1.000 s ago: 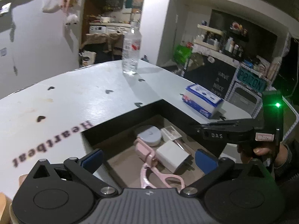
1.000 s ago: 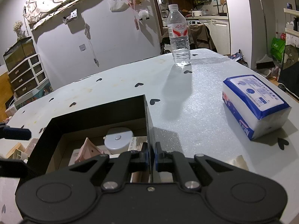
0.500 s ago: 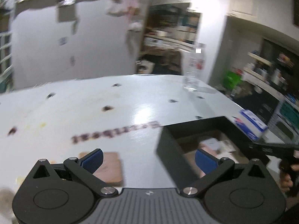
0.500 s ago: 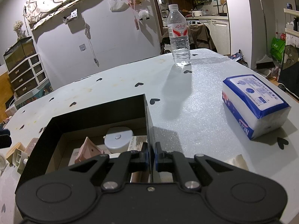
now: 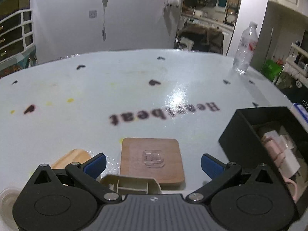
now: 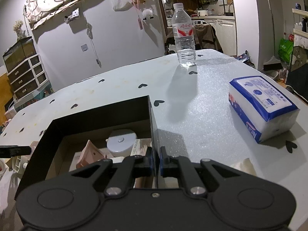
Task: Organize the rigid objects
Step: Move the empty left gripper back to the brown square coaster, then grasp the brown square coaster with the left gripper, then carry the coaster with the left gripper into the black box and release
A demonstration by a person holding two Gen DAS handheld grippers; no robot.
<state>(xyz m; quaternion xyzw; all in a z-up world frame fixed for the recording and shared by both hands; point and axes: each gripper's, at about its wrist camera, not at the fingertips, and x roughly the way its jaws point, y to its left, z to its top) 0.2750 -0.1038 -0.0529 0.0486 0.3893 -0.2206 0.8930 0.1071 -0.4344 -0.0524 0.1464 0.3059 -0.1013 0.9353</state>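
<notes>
Gripping the right wall of the black box (image 6: 100, 115), the right gripper (image 6: 155, 158) has its two fingers pressed together with only the thin wall between them. Inside the box lie a round white case (image 6: 121, 142), a pink wedge-shaped item (image 6: 90, 154) and some flat packets.

The left gripper (image 5: 153, 164) stands wide open, its blue pads (image 5: 96, 163) far apart, and it holds nothing. Between the pads, on the white table (image 5: 96, 96), lies a square wooden coaster (image 5: 152, 161) with a clear raised mark on its top. A beige plastic piece (image 5: 130, 184) sits just in front of the gripper body, touching the near edge of the coaster as far as I can see. A lighter wooden piece (image 5: 71, 157) is just beside the left pad. The box is near the coaster, on its right.

Farther out, a water bottle (image 6: 183, 36) stands upright at the far edge of the table, and a blue and white tissue pack (image 6: 261, 107) lies to the right, well apart from the box.
</notes>
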